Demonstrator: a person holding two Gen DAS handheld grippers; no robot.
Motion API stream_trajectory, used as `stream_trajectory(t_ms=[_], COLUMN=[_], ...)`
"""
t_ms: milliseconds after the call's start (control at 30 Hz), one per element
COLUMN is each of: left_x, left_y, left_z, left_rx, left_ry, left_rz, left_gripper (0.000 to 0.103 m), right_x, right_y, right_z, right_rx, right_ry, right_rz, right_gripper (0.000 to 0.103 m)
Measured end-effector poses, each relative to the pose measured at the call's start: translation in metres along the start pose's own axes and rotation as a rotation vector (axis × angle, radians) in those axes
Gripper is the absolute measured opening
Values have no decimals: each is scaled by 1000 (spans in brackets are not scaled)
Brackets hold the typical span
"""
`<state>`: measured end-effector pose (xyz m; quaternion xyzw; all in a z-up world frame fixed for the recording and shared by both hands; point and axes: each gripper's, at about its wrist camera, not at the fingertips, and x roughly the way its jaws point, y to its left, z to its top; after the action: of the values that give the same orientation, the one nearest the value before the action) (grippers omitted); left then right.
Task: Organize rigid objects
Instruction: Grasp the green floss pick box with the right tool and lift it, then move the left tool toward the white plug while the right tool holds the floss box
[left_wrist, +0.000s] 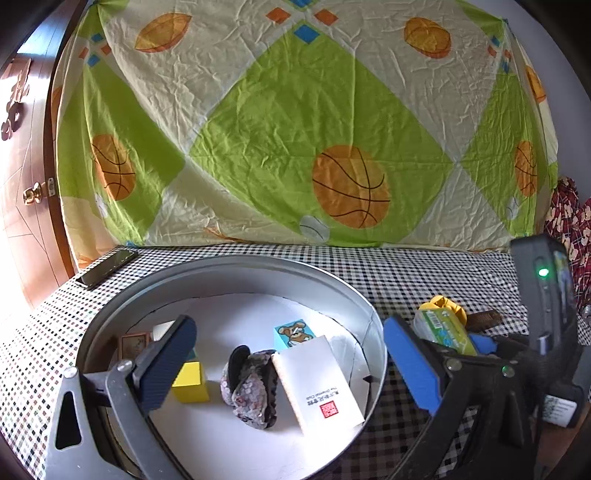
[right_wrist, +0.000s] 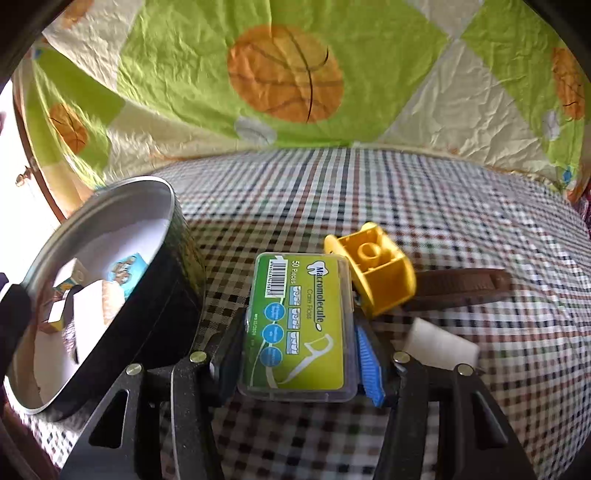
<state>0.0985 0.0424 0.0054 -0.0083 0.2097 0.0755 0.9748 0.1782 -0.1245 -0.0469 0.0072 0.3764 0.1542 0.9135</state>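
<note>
The floss box (right_wrist: 298, 326), nearest the lens and clamped between the right gripper (right_wrist: 295, 354) pads over the checked cloth (right_wrist: 461, 206) beside the tin (right_wrist: 173, 291), could slip sideways since its plastic walls are slick; the left gripper (left_wrist: 291, 369) stands open over the tin.

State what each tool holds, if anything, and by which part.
The right tool grips the green floss box by its two long sides, near one end. The left tool is open and holds nothing.

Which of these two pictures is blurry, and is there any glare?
Right wrist view: checked tablecloth smeared, floss box fairly sharp. Left wrist view: crisp, with blown-out light by the door at the left edge; both bend strongly at the edges.
</note>
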Motion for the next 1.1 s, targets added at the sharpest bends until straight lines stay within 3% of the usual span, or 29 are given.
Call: stream_trajectory(t_ms=[267,400,467,733,1100], left_x=[0,8,13,43,77], left_y=[-57,-89,-106,-158,-181], left_z=[-2,-6,-9,-13,-21], left_rx=[70,111,130,177,175], left_ry=[25,63,89,208,377], left_rz=[-71,-118,-152,-234,-296], left_gripper=[103,103,103,103,101], right_x=[-57,-67,-67,-55,-46], right_y=[-56,-92,-110,-154,-168], right_z=[-5,-9,-11,-10,-12], right_rx=[96,117,133,181,245], right_ry=[-112,-141,-138,-93,-37], right_rz=[1,-119,-175,-259,-231], right_gripper=[56,56,56,56,56])
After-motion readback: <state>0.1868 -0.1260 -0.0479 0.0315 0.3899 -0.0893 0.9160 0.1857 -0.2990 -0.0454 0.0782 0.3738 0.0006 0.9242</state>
